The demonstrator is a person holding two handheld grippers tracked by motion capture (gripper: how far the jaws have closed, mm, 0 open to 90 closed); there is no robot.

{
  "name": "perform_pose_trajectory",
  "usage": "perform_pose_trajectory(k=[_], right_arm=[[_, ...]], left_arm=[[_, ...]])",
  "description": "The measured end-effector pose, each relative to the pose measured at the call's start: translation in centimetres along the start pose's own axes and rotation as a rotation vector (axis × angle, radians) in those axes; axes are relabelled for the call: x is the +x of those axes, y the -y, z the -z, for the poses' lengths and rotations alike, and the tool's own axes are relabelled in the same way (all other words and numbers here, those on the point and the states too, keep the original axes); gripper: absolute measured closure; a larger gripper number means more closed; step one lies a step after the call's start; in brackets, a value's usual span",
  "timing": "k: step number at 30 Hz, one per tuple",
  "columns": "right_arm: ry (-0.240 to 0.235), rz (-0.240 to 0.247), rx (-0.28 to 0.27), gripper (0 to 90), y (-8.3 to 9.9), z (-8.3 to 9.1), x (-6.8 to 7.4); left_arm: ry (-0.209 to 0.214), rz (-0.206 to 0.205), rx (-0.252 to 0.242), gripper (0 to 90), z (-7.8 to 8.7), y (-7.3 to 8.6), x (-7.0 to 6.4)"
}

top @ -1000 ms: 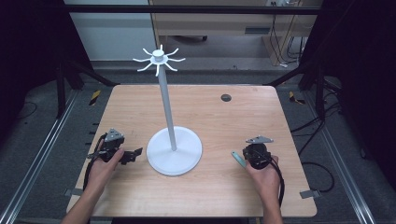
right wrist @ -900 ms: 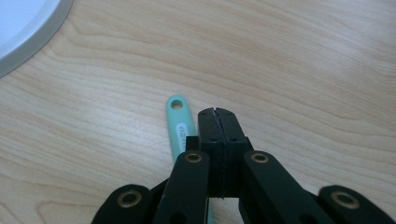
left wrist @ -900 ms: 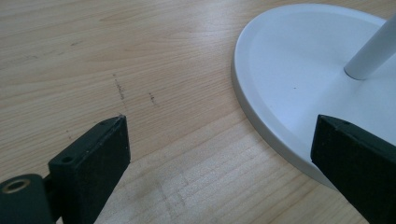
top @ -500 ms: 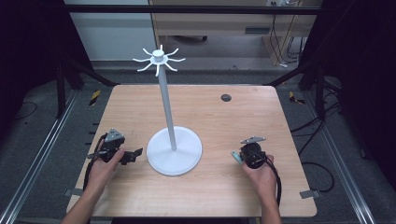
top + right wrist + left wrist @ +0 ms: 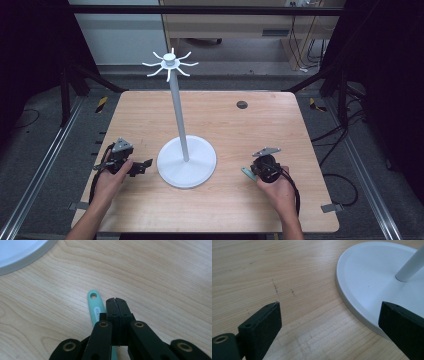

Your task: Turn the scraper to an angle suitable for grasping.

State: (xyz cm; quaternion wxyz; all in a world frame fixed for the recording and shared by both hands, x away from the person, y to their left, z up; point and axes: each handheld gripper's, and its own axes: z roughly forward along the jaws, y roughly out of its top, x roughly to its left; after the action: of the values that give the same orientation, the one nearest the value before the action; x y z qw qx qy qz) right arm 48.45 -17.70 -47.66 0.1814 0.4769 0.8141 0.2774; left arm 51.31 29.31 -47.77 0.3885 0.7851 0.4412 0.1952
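Left gripper [image 5: 142, 166] spread beside stand [image 5: 186, 161]; right gripper [image 5: 116, 305] pressed together, empty, over teal handle [image 5: 96, 308] on table [image 5: 260, 125].

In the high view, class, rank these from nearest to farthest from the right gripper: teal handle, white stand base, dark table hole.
1. teal handle, just left of the right gripper
2. white stand base, farther left
3. dark table hole, far side

- A light wooden table [image 5: 280, 125] with rounded corners carried everything.
- A white stand [image 5: 186, 161], round-based with a tall pole, stood near the middle.
- A teal handle [image 5: 96, 307] lay flat at the near right.
- A small dark disc [image 5: 242, 104] sat at the far right.
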Motion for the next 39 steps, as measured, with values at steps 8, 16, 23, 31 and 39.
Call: perform_pose_trajectory(k=[8, 16, 23, 31, 39], right_arm=[[-0.005, 0.051, 0.027, 90.0, -1.0, 1.1, 0.8], [0.011, 0.097, 0.114, 87.4, -2.7, 1.4, 1.1], [0.010, 0.131, 0.188, 80.3, -3.2, 0.6, 1.6], [-0.002, 0.142, 0.258, 68.0, -4.4, 0.0, 1.8], [-0.025, 0.136, 0.325, 63.5, -4.8, -0.7, 1.7]], left_arm=[[0.002, 0.012, -0.006, 4.4, 0.2, 0.1, 0.2], [0.009, 0.022, -0.011, 4.4, 0.3, 0.1, 0.2], [0.021, 0.025, -0.010, 4.4, 0.1, 0.1, 0.3], [0.020, 0.028, -0.013, 4.4, 0.2, 0.1, 0.3], [0.022, 0.029, -0.015, 4.5, 0.2, 0.1, 0.3]])
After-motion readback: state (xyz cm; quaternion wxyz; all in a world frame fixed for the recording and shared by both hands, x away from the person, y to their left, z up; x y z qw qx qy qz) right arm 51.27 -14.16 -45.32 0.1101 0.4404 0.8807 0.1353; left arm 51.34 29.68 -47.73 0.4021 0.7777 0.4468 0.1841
